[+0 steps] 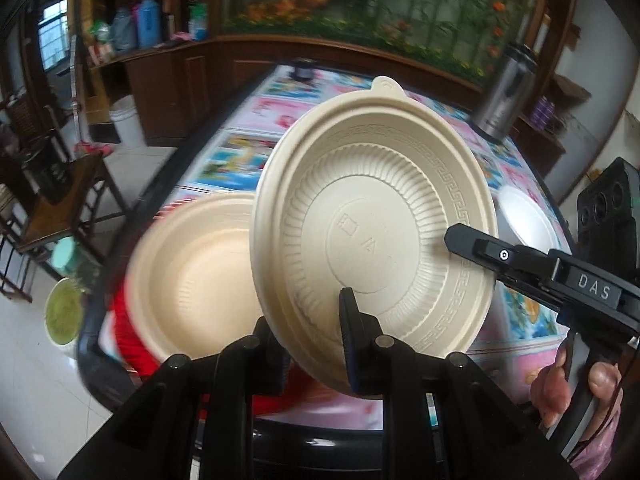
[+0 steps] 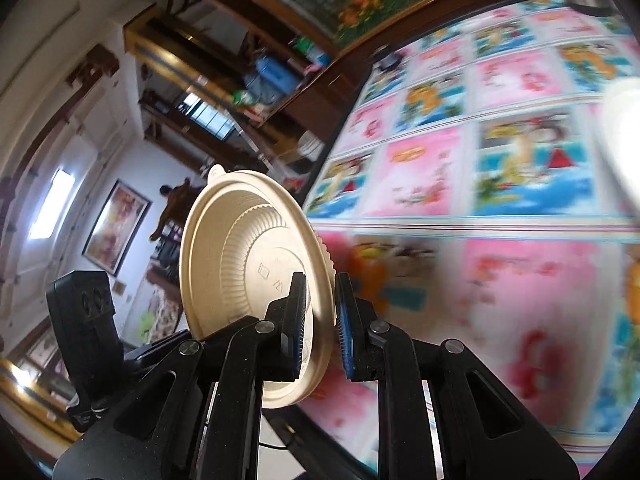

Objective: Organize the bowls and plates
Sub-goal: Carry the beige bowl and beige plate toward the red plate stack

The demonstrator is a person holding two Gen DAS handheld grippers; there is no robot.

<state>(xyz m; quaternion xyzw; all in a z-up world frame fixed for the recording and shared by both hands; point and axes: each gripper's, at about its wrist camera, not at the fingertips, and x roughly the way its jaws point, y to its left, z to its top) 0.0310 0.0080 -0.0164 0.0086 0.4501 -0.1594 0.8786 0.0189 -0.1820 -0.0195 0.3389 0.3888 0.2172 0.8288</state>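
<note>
A beige round lid-like plate (image 1: 372, 216) with ribbed rings and a small tab is held tilted above the table; it also shows in the right wrist view (image 2: 244, 264). My left gripper (image 1: 316, 320) is shut on its lower rim. My right gripper (image 2: 320, 316) straddles the plate's rim with both pads close to it, and its finger (image 1: 472, 246) reaches in from the right in the left wrist view. A beige bowl (image 1: 192, 280) sits on the table below, at the left. A white bowl (image 1: 524, 216) lies behind the plate at the right, and its blurred edge (image 2: 624, 136) shows in the right wrist view.
The table (image 2: 500, 200) has a colourful cartoon-patterned cloth. A steel thermos (image 1: 508, 92) stands at the far right of it, a dark small object (image 1: 304, 70) at the far edge. A red item (image 1: 132, 340) lies under the beige bowl. Wooden chairs (image 1: 52, 184) and a white bucket (image 1: 126, 120) stand left.
</note>
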